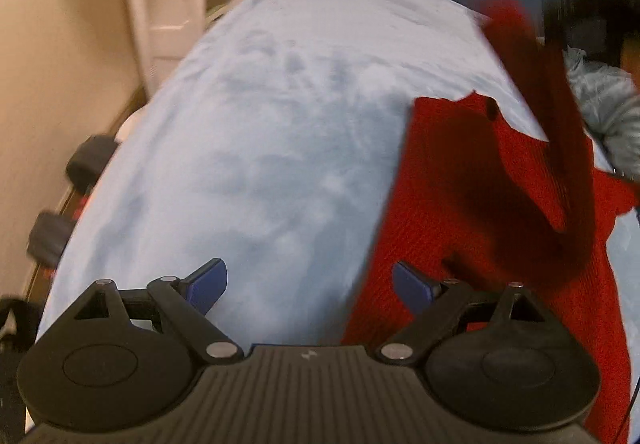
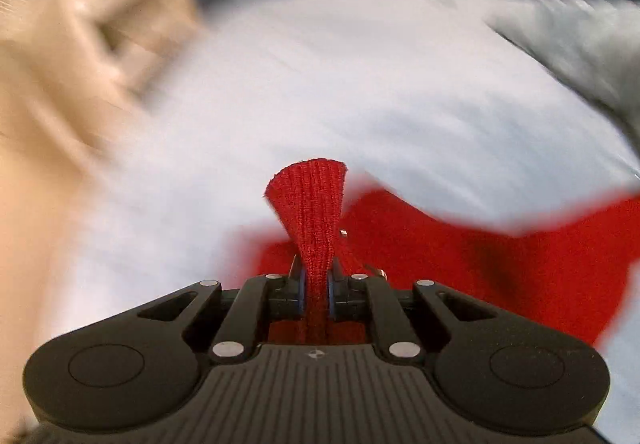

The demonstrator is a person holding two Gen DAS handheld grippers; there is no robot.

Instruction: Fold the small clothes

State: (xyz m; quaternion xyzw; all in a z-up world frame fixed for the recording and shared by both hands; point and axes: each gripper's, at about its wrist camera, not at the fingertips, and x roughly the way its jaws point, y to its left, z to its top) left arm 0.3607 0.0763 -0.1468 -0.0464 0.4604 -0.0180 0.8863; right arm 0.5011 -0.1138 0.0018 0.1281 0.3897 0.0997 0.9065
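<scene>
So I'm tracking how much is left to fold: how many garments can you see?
2. A red knit garment lies on the light blue blanket, one end pinched in the right tongs. A grey garment sits at the far right edge. More may be hidden.

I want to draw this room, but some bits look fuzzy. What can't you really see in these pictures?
- Right wrist view: the beige thing at the left is smeared by motion blur, so I cannot name it.
- Right wrist view: the grey cloth is blurred and cut off by the right edge.
- Left wrist view: the red garment runs off the bottom edge, so its type is unclear.
- Left wrist view: the right tool lifting the red strip is a dark blur.
</scene>
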